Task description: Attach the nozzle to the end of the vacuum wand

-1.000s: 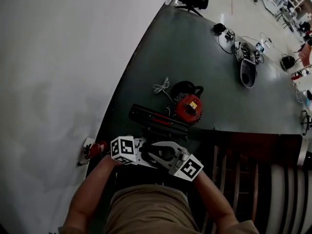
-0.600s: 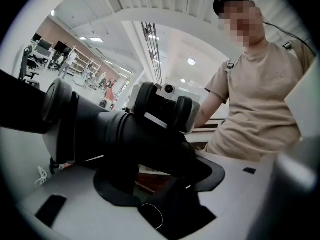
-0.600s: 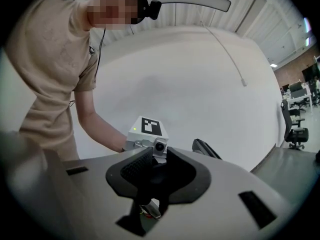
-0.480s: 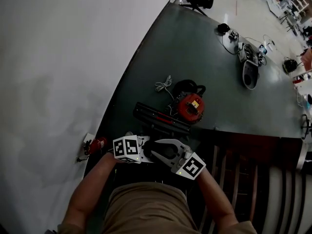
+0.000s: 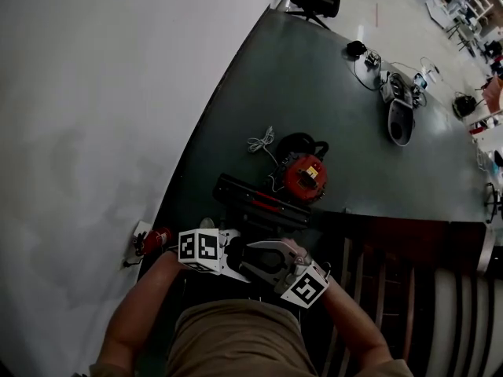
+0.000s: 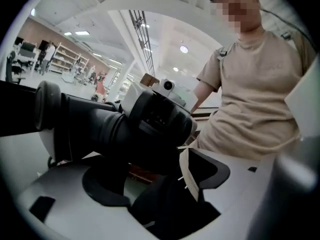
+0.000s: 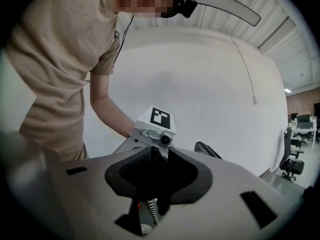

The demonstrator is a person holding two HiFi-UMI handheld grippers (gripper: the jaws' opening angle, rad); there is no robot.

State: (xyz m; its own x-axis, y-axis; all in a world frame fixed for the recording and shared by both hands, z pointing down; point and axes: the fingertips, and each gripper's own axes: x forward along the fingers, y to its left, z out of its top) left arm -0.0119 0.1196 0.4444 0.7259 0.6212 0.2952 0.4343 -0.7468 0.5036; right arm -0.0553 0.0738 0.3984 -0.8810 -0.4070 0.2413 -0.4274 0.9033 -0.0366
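Grippers meet nose to nose in front of the person's lap, by the near edge of the dark floor (image 5: 314,85). The left gripper (image 6: 150,191) has its jaws wide apart, and they have just been opening. A black tube (image 6: 95,126) with a flange at its far left crosses over and between them. The tan pad on one of its fingers (image 6: 189,176) shows bare, not pressed on the tube. The right gripper (image 7: 154,170) faces it with its jaws all but together after easing apart a touch, and nothing can be made out between them. Just beyond the grippers the nozzle (image 5: 259,203), long and black with a red stripe, lies on the floor along its near edge. A white cable (image 5: 261,141) lies farther out. The red vacuum (image 5: 305,176) sits just beside the nozzle's right end.
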